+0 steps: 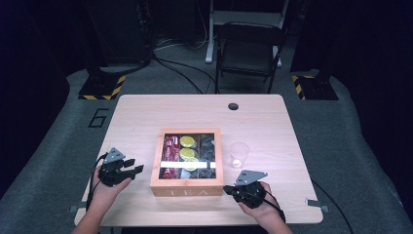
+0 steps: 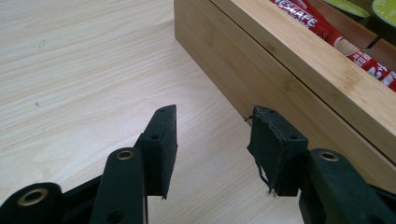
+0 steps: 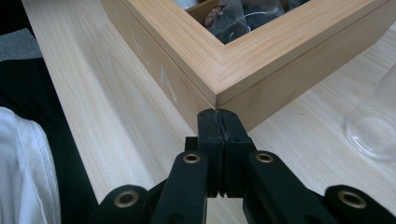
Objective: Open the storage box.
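A wooden tea box (image 1: 186,189) marked TEA lies in the middle of the table, its glass lid down. Through the lid I see red sachets (image 1: 170,153), yellow-green packets (image 1: 187,151) and dark bags (image 1: 207,146). My left gripper (image 1: 135,165) rests left of the box, open, with nothing between its pads. In the left gripper view the gripper (image 2: 212,135) points along the box's side wall (image 2: 289,79). My right gripper (image 1: 226,188) is shut and empty at the box's front right corner. The right gripper view shows its tips (image 3: 219,116) just short of that corner (image 3: 233,70).
A clear plastic cup (image 1: 239,155) stands right of the box, close to my right gripper, and shows at the edge of the right gripper view (image 3: 373,126). A cable hole (image 1: 233,106) sits near the table's far edge. A folding chair (image 1: 248,51) stands beyond the table.
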Tool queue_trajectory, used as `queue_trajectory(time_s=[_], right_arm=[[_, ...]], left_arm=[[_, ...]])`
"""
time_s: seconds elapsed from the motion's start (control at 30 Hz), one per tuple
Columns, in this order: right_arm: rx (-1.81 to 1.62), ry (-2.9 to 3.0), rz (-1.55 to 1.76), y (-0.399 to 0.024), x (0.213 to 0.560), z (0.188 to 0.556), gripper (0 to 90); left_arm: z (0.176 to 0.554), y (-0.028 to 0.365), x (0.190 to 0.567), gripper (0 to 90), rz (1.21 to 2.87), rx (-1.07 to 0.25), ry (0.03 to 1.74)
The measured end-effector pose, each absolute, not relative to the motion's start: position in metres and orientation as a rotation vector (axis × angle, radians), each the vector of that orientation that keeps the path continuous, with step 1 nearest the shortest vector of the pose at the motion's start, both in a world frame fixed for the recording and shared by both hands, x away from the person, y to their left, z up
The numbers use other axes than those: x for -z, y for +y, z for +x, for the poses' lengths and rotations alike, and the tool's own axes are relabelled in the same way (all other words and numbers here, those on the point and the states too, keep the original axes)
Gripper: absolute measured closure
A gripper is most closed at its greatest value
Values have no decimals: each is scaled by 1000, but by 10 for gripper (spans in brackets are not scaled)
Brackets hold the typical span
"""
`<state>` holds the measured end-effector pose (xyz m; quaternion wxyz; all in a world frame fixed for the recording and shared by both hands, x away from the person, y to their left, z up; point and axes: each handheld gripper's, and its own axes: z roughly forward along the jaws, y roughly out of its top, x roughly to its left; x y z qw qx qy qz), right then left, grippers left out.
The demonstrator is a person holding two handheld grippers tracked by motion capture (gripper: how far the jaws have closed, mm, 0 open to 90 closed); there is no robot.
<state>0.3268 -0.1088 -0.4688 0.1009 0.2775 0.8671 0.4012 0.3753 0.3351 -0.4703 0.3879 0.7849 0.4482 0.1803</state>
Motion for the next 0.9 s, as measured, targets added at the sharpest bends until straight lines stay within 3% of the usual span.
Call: queue_trajectory(time_s=[0.9], right_arm=[[-1186, 2545, 814, -108, 467, 327, 881]], left_arm=[[374, 332, 471, 510, 2009, -452, 1128]])
